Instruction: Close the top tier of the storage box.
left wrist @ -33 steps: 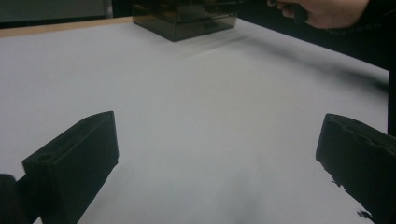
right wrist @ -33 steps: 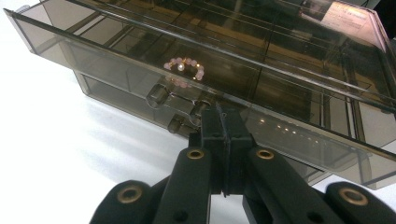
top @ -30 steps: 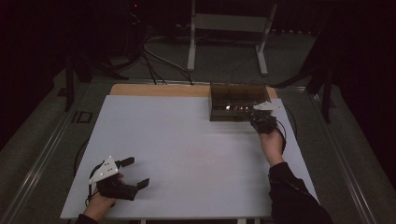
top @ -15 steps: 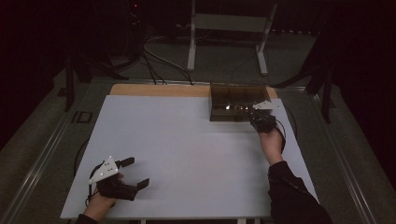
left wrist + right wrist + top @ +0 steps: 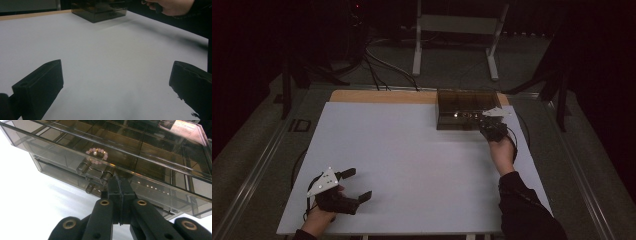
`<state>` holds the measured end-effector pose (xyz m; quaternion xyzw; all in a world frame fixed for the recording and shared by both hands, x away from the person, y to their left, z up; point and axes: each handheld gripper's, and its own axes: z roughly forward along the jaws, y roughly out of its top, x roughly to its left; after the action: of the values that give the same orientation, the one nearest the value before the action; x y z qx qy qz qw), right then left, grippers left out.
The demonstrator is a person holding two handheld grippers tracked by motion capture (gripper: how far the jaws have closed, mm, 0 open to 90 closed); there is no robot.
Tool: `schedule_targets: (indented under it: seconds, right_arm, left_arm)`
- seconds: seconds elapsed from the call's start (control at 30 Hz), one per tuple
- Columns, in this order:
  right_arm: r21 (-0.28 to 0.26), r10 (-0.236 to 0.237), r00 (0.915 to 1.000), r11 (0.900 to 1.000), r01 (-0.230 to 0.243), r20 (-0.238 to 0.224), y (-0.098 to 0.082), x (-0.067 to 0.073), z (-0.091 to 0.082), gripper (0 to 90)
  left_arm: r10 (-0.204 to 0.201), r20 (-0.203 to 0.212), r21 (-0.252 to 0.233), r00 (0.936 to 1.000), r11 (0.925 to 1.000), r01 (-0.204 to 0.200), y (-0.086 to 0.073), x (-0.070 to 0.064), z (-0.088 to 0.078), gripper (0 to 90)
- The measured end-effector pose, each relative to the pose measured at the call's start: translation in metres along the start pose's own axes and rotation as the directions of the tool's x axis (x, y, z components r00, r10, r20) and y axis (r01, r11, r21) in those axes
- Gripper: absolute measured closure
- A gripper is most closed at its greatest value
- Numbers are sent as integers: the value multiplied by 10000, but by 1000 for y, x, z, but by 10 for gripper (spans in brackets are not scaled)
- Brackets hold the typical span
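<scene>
Smoked translucent plastic drawer box (image 5: 466, 109), rectangular, at far right edge of matte white table (image 5: 412, 165); pink bead bracelet (image 5: 97, 153) inside upper drawer. Right gripper (image 5: 119, 182) pressed together at drawer front, beside moulded handle (image 5: 95, 173). Left gripper (image 5: 352, 184) spread, near corner, holding nothing.

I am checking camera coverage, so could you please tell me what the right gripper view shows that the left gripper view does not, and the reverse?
The right gripper view alone shows a pink bead ring inside the smoky clear drawer box, the drawer handles, and the right gripper with its jaws shut, tips at a handle. The left gripper view alone shows the left gripper with jaws wide open, nothing between them, and the person's right hand. Both show the box and the white table top.
</scene>
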<state>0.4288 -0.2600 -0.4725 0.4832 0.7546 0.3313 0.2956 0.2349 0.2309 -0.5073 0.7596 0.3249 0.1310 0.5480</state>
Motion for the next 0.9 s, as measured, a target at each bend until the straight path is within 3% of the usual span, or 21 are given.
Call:
schedule_targets:
  seconds: [0.9]
  right_arm:
    - [69,36,9999,10000,-37,113,7,-3,10,900]
  left_arm:
    - [-32,-39,-64,10000,10000,32,0,0,-2,0]
